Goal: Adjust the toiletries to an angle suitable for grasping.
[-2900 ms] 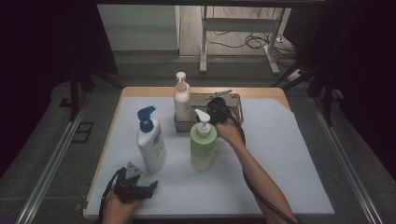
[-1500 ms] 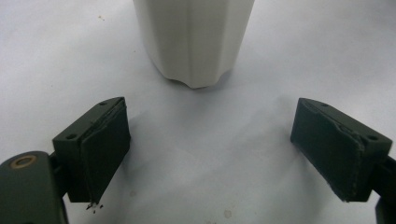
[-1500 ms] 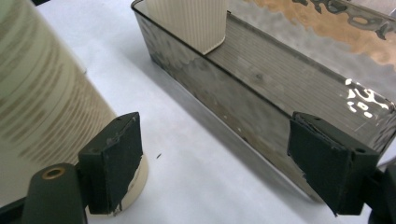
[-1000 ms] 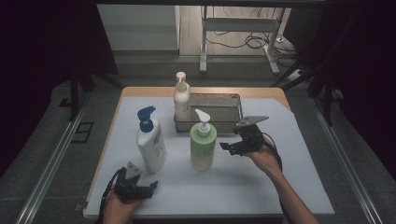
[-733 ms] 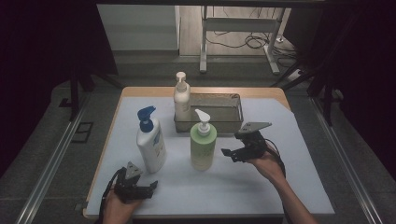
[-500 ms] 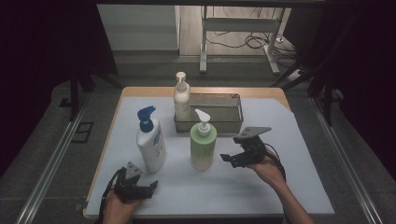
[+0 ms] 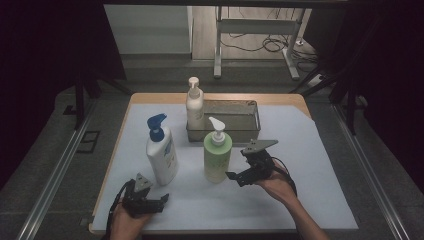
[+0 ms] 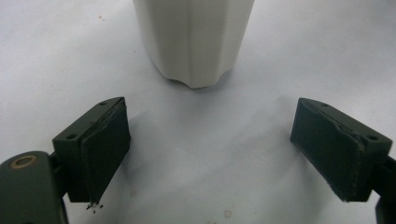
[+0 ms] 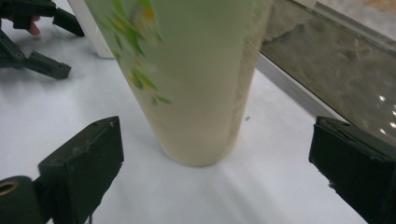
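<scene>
A green pump bottle (image 7: 217, 159) stands upright at the centre of the high view, on the white-covered counter (image 7: 310, 165), just in front of a grey metal tray (image 7: 248, 131) and to the right of a white bottle with a blue pump (image 7: 161, 154). The right tool (image 7: 239, 176), held low in a hand at lower centre-right, points at the green bottle from its right; its jaws have just been opening and stand wide, the bottle's base between them in the right gripper view but touched by neither pad. The left tool (image 7: 159, 201), at the lower left of the high view, rests with jaws spread wide and empty, facing the foot of the white bottle (image 8: 194, 39). A cream pump bottle (image 7: 194, 106) stands at the tray's left end.

The green bottle looks like smooth, stiff plastic, likely slick and possibly heavy with liquid, and tall enough to tip if pushed near the top. The safest hold is probably across the lower to middle body, pads flat on opposite sides, well below the pump head (image 7: 216, 125).
</scene>
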Tool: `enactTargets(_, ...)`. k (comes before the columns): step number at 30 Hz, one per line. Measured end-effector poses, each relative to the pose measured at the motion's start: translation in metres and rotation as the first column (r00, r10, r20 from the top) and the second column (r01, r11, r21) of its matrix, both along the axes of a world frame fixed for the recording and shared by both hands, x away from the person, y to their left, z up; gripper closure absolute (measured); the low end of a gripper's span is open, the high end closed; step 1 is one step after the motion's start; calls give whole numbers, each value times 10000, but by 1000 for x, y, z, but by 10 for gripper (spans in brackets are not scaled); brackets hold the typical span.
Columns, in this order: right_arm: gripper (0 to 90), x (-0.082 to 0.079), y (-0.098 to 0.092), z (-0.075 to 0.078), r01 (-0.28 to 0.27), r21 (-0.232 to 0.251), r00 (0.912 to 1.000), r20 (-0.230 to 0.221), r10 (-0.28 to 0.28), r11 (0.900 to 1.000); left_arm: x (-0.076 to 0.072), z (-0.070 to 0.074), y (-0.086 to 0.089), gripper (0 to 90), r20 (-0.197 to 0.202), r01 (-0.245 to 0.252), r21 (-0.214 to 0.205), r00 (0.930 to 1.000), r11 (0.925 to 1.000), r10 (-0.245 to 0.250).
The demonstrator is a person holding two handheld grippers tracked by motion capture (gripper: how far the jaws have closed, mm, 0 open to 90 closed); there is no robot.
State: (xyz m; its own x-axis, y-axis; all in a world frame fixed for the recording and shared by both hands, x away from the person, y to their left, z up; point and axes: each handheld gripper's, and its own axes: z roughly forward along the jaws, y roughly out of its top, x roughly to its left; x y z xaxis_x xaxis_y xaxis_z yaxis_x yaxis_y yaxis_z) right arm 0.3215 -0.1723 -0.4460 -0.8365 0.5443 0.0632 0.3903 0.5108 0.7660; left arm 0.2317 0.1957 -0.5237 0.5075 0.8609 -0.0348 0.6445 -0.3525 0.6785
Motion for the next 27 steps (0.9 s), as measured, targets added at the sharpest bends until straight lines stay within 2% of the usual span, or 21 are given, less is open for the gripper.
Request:
enactTargets(15,0,6,27,8,-220,-115,9993,289,223,9997,0,0,0,117,11,25,20,10000,10000,-25)
enactTargets(27,0,15,46,10,-295,19,9984,482,293,9996,0,0,0,117,9,28,21,10000,10000,-28)
